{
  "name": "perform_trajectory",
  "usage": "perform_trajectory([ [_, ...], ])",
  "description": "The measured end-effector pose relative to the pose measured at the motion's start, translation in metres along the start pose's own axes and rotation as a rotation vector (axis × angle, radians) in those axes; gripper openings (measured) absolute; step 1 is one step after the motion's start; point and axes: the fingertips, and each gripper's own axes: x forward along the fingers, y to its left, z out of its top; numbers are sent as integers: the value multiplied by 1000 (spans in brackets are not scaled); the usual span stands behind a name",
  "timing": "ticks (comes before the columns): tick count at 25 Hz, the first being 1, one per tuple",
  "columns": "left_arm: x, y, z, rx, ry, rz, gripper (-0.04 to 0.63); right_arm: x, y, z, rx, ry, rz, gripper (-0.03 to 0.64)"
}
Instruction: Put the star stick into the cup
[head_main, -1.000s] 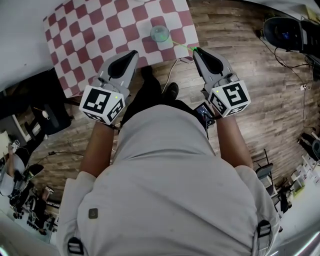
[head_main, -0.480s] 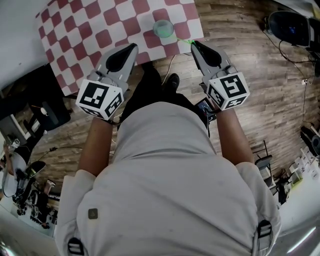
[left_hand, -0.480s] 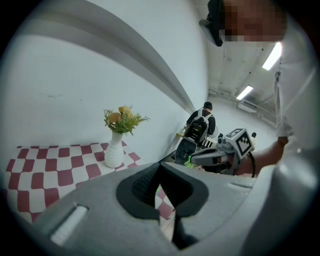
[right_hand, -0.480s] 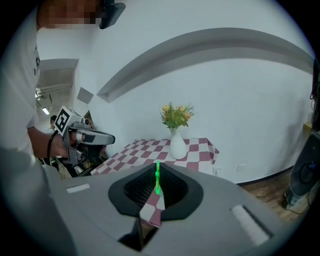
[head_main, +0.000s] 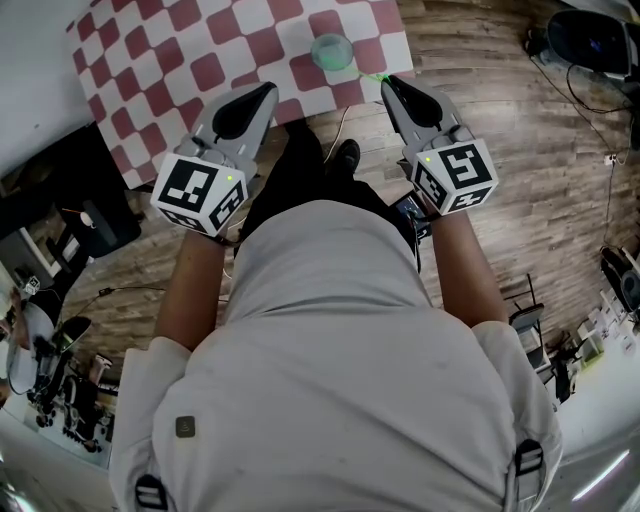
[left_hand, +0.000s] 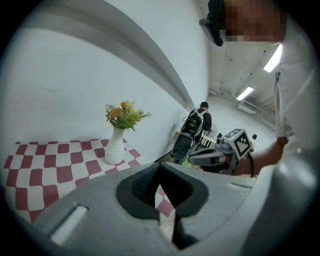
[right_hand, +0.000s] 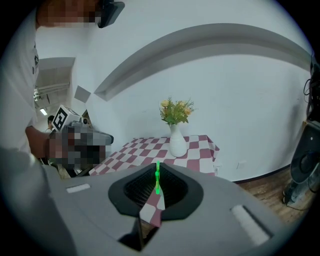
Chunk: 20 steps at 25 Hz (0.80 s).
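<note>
My right gripper (head_main: 388, 84) is clenched on the green star stick (right_hand: 157, 180), which stands up between its closed jaws. It hovers at the near edge of the red-and-white checked cloth (head_main: 200, 40), near the pale green cup (head_main: 331, 50). My left gripper (head_main: 264, 93) has its jaws pressed together on nothing. The cube (head_main: 197, 195) on each gripper carries black-and-white square markers. A white vase (right_hand: 177, 142) of flowers stands on the cloth by the wall

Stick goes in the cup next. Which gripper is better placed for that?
Right. The right gripper is shut on the green stick, and the cup stands on the table just ahead of the stick's tip. The left gripper is shut on nothing.
</note>
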Motion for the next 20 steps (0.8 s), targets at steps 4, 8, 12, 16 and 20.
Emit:
perform_trajectory([
  [4, 1, -2, 0, -1, -2, -4, 5, -1, -1, 0, 0, -6, -4, 32],
  [8, -1, -5, 0, 1, -7, -4, 5, -5, 0, 1, -2, -15, -7, 67],
  [12, -3, -14, 1, 7, -16, -1, 5, -15, 1, 4, -10, -31, -7, 80],
  [16, -7, -28, 2, 17, -27, 2, 5, -30, 4, 6, -21, -50, -6, 80],
  [20, -12, -45, 5, 34, -45, 5, 5, -48, 8, 11, -40, -75, -4, 80],
])
